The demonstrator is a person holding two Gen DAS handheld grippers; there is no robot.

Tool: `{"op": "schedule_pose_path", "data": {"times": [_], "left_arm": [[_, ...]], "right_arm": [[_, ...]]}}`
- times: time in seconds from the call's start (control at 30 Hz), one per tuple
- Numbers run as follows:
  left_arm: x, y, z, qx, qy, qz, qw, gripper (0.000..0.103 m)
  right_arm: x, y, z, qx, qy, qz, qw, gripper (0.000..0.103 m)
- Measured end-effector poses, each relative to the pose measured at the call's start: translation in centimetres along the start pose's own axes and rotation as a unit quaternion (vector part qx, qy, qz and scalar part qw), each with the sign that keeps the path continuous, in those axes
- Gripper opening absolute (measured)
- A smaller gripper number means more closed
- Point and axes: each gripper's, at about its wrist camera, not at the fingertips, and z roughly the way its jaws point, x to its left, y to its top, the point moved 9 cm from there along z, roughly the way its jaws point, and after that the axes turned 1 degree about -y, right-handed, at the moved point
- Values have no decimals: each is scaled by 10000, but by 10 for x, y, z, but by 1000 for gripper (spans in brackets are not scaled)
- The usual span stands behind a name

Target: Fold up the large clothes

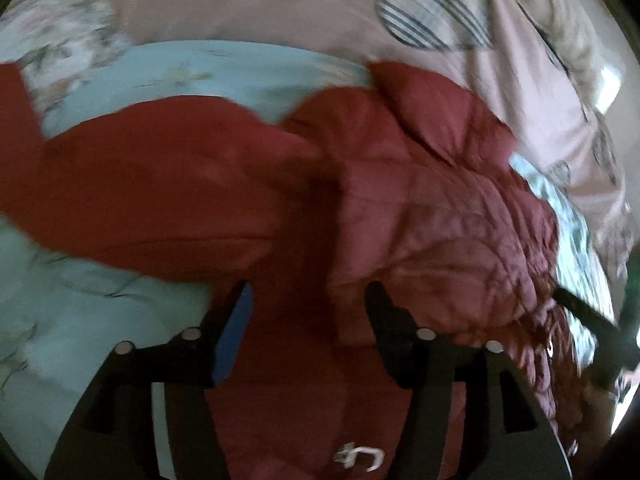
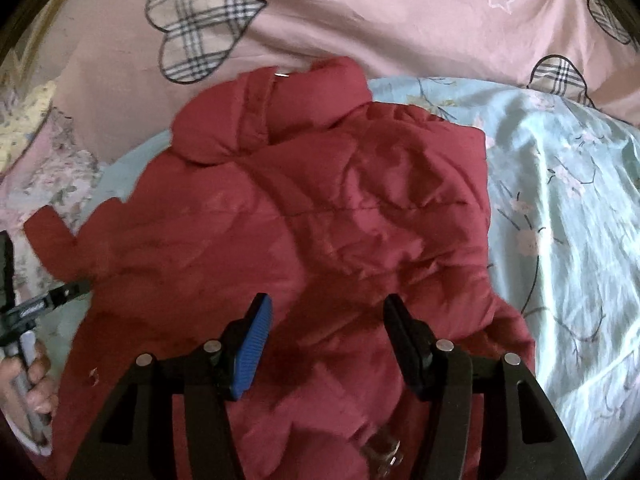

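The right gripper (image 2: 326, 336) is hovering with its jaws spread apart and nothing between them, the blue ribbed pad (image 2: 250, 350) facing the bare black finger above the lower middle of the red quilted puffer jacket (image 2: 320, 216). The left gripper (image 1: 308, 320) is likewise standing released and empty over the same garment, with red fabric showing in the gap between its fingers. The jacket is lying spread across the centre of both views on the pale blue floral bedsheet (image 2: 560, 208), its collar (image 2: 280, 120) pointing to the upper middle of the right wrist view and one sleeve (image 2: 52, 236) reaching to the left edge; the pink duvet with plaid hearts (image 2: 360, 12) is filling the top. The step in hand appears to be choosing grasp points for a fold. For a clean result, each gripper should be closing on a single firm edge, such as hem or shoulder seam, taking enough padding to prevent slip. The thick filling is likely to spring back, so pressing the fold flat is advisable.
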Motion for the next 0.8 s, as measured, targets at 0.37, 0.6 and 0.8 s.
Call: {"op": "schedule_pose_path", "data": {"times": [0.37, 0.6, 0.8], "left_arm": [[108, 4, -30, -370, 515, -1166, 9912, 69], [175, 16, -39, -551, 1134, -1718, 9770, 74], [237, 51, -39, -901, 1641, -2284, 9554, 75]], "right_arm": [[26, -30, -20, 208, 330, -177, 9991, 64], [30, -47, -31, 290, 385, -266, 9985, 65], [28, -55, -47, 279, 426, -220, 9985, 65]]}}
